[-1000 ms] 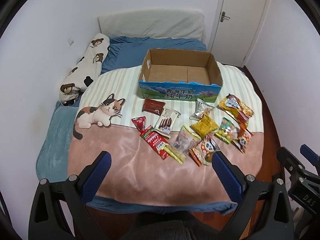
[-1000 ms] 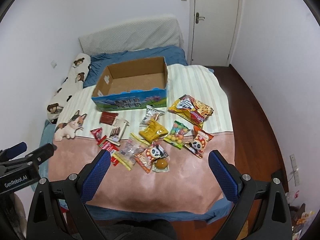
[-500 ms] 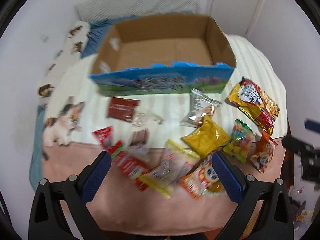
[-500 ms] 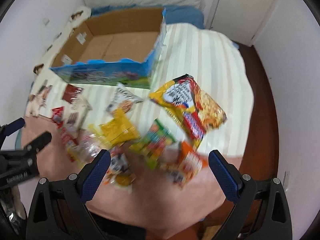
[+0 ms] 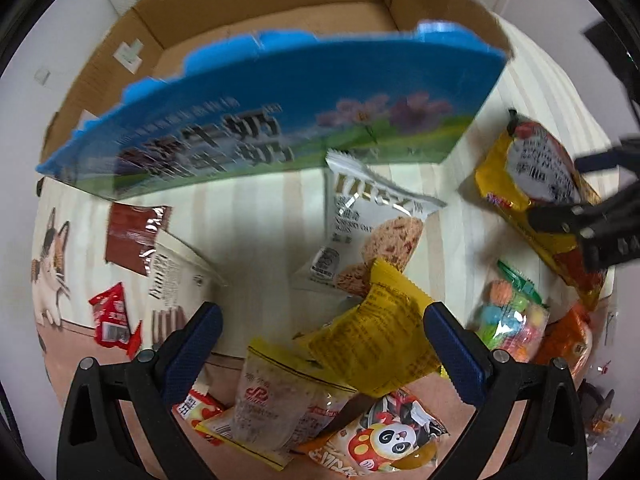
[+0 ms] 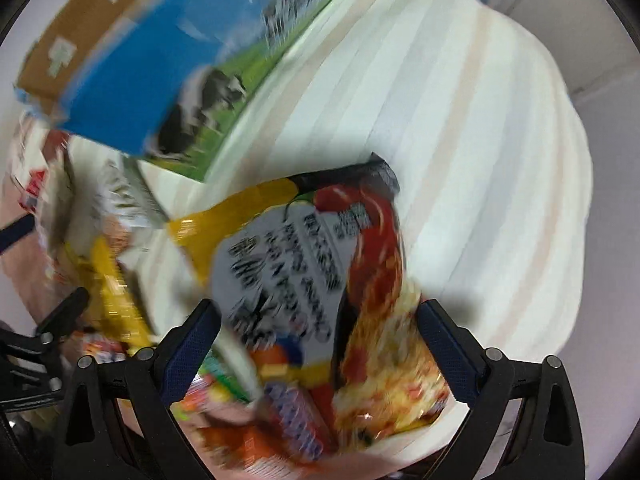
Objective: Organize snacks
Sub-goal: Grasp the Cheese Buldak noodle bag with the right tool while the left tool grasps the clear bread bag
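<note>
Snack packets lie scattered on the bed in front of an open blue cardboard box [image 5: 280, 120]. My left gripper [image 5: 320, 344] is open, low over a yellow packet [image 5: 376, 344] that lies between its fingers, with a white oat-biscuit packet [image 5: 372, 220] just beyond. My right gripper [image 6: 316, 344] is open, its fingers on either side of a large yellow-and-red noodle packet [image 6: 320, 280]. That packet also shows in the left wrist view [image 5: 536, 184], with the right gripper [image 5: 592, 220] over it. The box also shows in the right wrist view [image 6: 160, 64], blurred.
A dark red packet [image 5: 132, 236], a white stick-biscuit packet [image 5: 172, 280], a small red packet [image 5: 112, 316], a candy bag [image 5: 508, 320] and a panda packet [image 5: 380, 436] lie around. The striped blanket [image 6: 460, 140] spreads to the right. A cat print [image 5: 48, 264] is at the left.
Both grippers have dropped from high over the bed to close above the snacks. The left one has come over the yellow packet, the right one over the noodle packet. Both stay open.
</note>
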`<state>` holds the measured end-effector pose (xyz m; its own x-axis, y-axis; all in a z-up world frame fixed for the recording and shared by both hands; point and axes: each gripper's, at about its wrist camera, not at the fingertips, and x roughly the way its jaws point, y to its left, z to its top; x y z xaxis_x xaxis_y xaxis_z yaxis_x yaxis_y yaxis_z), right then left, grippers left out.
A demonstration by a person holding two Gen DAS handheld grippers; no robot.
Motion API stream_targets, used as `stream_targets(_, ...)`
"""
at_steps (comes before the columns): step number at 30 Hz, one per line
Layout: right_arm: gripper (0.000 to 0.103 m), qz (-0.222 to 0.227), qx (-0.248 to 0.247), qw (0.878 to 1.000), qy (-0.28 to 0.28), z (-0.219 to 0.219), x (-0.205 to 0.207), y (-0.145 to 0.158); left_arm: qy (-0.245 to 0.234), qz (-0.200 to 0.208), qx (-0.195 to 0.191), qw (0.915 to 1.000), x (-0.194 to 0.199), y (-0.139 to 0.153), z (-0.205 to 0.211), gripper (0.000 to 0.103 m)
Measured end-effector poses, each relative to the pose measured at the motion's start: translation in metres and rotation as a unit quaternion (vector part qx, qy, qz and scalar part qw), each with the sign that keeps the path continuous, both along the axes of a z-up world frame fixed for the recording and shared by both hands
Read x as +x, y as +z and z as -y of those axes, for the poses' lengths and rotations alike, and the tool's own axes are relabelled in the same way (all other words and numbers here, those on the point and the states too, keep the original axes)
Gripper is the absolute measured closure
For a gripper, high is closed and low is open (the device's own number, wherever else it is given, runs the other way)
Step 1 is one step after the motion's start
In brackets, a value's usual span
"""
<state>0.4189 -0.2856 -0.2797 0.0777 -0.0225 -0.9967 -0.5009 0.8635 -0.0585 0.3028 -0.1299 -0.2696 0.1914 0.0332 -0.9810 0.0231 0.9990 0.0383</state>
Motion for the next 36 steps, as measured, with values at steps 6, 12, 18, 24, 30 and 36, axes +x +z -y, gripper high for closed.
stream_targets(6,0.001,-0.029,-0.015,0.999,0.008,-0.002,0.019,-0.032,0.005,-0.008,0.002,1.0000,-0.004,-0.008,-0.007,0.000)
stream_targets(12,0.013,0.000,0.033,0.993,-0.117,0.022,0.006,-0.016,0.003,-0.006,-0.019,0.9998,-0.020,0.006,-0.040,0.000)
stream_targets(18,0.015,0.041,0.112,0.973,-0.197,0.045,-0.014,0.022,-0.035,-0.009,-0.005,0.9993,-0.054,0.017,-0.067,0.000)
stream_targets(24,0.015,0.061,0.151,0.962,-0.220,0.039,-0.066,0.055,-0.102,-0.040,0.044,0.9930,-0.088,-0.014,-0.059,0.004)
stream_targets(30,0.015,0.041,0.151,0.948,-0.275,0.006,-0.140,0.033,-0.180,-0.056,0.068,0.9797,-0.108,-0.059,-0.042,0.019)
stream_targets(36,0.015,0.021,0.133,0.929,-0.346,-0.006,-0.173,-0.008,-0.205,-0.058,0.022,0.9767,-0.110,-0.072,-0.041,0.019)
